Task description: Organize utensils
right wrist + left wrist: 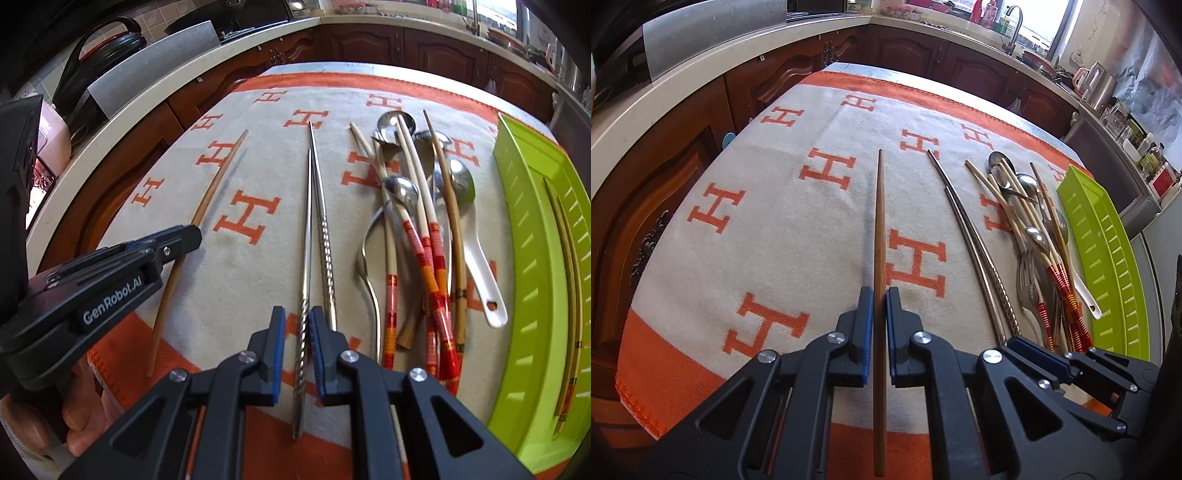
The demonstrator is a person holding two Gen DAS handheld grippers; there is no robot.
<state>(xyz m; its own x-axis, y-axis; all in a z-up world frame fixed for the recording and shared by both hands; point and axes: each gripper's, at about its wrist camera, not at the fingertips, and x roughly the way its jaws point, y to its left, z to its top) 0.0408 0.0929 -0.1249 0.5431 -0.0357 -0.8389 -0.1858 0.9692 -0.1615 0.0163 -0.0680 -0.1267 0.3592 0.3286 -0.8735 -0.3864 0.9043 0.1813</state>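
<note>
Grip left: left gripper (pixel 880 295) pinches wooden chopstick (pixel 880 221); hold it level.
Grip right: right gripper (pixel 297 325) clamps twisted metal chopstick (pixel 303 295); lift beside its pair (pixel 320 206).

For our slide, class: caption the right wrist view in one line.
Right claw grips a twisted metal chopstick beside piled utensils and a green tray.

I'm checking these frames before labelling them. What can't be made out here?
- Right wrist view: the green tray runs off the right edge; its far side is cut off.
- Right wrist view: handle ends in the utensil pile hide behind the right gripper.
- Left wrist view: the brown chopstick in the left gripper has its rear end cut off by the bottom edge.
</note>
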